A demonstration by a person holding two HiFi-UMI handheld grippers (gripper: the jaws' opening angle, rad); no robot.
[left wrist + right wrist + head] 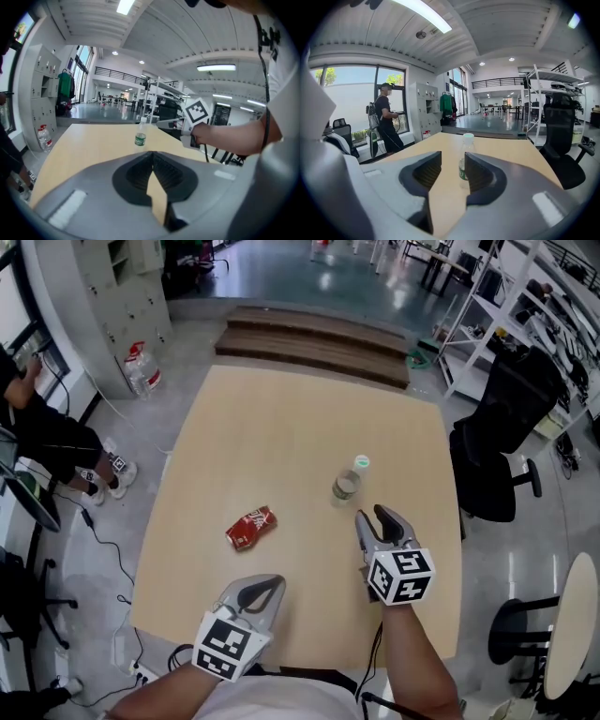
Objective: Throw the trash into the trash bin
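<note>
The right gripper [376, 518] holds its jaws partly apart and empty, just short of the upright plastic bottle [346, 483] right of centre on the table [281, 418]. It should probably advance level and bracket the bottle's body before closing, lest it tip. The left gripper [255, 591], jaws together and empty, sits below the crushed red can [250, 527].

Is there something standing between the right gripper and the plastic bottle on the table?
Nothing visible does. The right gripper, jaws apart, faces the upright bottle with only bare table between them. The crushed red can lies off to the person's left, outside that path.
</note>
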